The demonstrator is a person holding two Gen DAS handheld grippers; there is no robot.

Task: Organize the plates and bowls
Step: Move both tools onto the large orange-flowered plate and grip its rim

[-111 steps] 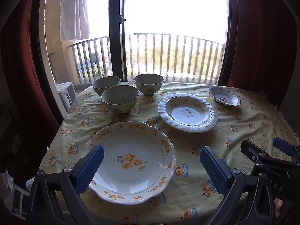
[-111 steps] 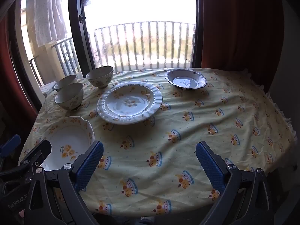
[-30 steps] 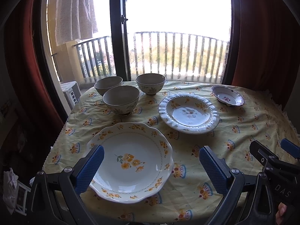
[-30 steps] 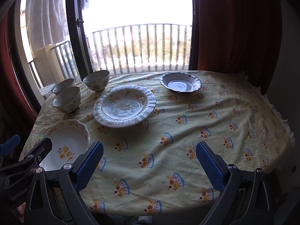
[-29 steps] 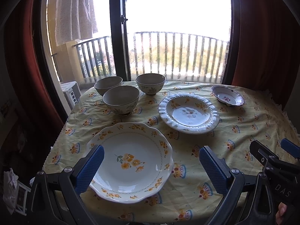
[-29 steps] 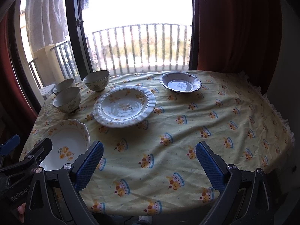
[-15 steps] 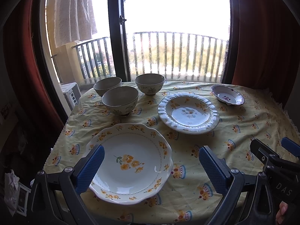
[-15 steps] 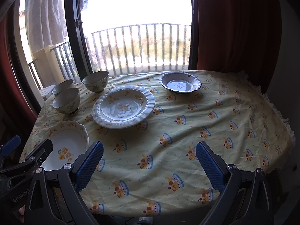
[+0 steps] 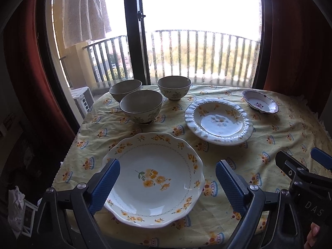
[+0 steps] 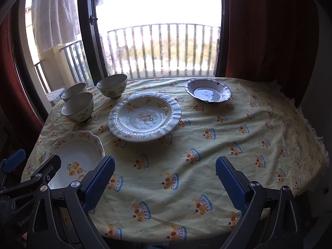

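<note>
Showing fingertip point(image 9: 313, 231) only in left view — both hand-held grippers point(image 9: 167, 183) point(image 10: 165, 181) gape empty, left's jaws just narrowing.

Glossy ceramic plate point(image 9: 157, 178), wrinkled cloth tablecloth point(image 10: 207, 145)

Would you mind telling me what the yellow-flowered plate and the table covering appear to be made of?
The yellow-flowered plate looks like glazed ceramic, possibly porcelain: glossy white with window glints and a scalloped rim. The table covering looks like thin woven cloth, probably cotton: matte, wrinkled, printed.
</note>
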